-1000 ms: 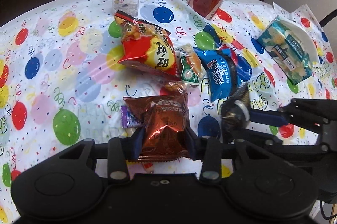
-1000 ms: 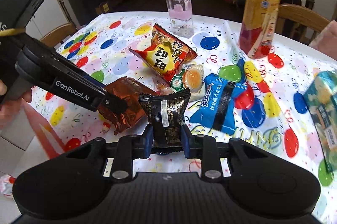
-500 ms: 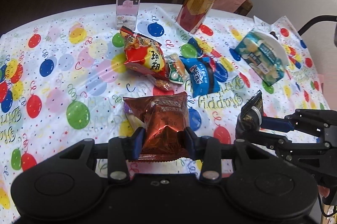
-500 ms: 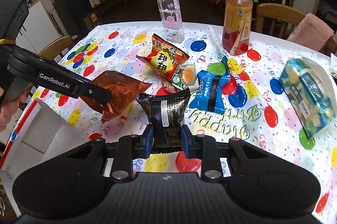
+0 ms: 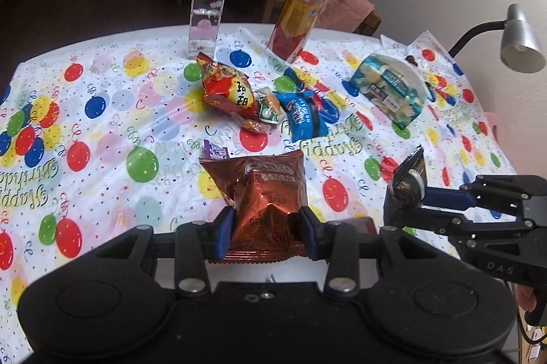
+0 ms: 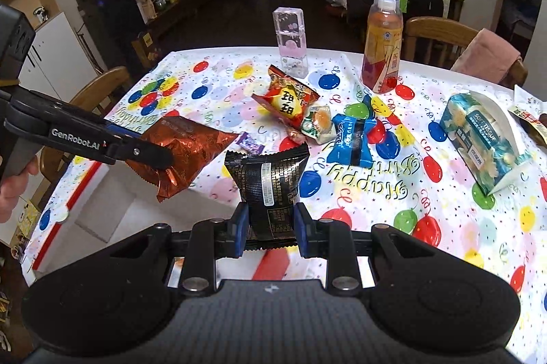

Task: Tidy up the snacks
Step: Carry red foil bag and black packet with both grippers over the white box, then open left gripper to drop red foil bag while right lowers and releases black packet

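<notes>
The left tongs point(image 5: 266, 229) are clamped on a copper-brown Oreo packet point(image 5: 265, 193), lifted clear of the tabletop point(image 5: 102, 131). The right tongs point(image 6: 268, 234) pinch a black-and-gold packet point(image 6: 268, 182) upright, also off the surface. At about eight o'clock in the right view sits a white box with a red edge point(image 6: 85, 193) (possibly open; its inside is hard to read). At twelve o'clock on the balloon cloth lie a red snack bag point(image 6: 287, 97), a blue packet point(image 6: 352, 138) and a small purple candy point(image 6: 249, 143).
</notes>
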### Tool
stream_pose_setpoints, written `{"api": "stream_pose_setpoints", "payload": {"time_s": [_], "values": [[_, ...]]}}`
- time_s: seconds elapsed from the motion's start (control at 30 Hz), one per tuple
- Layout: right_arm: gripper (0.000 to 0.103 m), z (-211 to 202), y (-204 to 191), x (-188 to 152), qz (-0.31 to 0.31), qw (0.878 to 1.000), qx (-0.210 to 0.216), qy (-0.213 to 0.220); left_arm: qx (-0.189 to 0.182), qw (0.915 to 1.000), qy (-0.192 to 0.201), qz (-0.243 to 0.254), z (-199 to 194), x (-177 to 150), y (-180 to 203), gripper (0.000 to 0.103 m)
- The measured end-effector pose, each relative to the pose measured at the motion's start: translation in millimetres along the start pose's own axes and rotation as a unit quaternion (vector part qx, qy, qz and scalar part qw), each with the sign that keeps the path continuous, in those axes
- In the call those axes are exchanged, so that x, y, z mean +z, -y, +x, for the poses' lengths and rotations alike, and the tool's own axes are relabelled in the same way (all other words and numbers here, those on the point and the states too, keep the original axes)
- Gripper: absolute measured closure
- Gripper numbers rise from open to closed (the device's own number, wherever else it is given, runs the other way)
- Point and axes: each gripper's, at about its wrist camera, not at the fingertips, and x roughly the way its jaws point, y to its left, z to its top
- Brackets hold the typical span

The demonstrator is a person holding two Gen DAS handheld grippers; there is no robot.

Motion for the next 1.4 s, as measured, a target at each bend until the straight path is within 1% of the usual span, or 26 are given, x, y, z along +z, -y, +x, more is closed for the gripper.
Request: {"api": "stream_pose_setpoints", "payload": {"time_s": [0.27,0.53,0.8,0.9,1.23,1.4], "values": [[0.076,-21,-29,-12,-0.002,1.000,-0.004,-0.001,-0.006,0.9998,0.015,0.013,-32,-24,0,0.064],[0.076,-20,-56,-29,-0.011,1.000,-0.006,-0.024,-0.002,0.9998,0.007,0.019,-42,-52,-13,0.064],[0.076,-4,-78,-51,-0.014,0.998,-0.009,-0.055,0.001,0.9998,-0.007,0.018,-37,-77,-23,0.064],[0.076,5,-86,-61,-0.022,0.997,-0.014,-0.073,0.004,0.9997,-0.019,0.018,-30,-86,-26,0.075],[0.075,31,-103,-85,-0.040,0.991,-0.036,-0.121,0.014,0.9992,-0.039,0.001,-13,-105,-40,0.076],[0.075,36,-106,-92,-0.038,0.990,-0.035,-0.129,0.015,0.9987,-0.048,0.003,-8,-116,-38,0.076]]}}
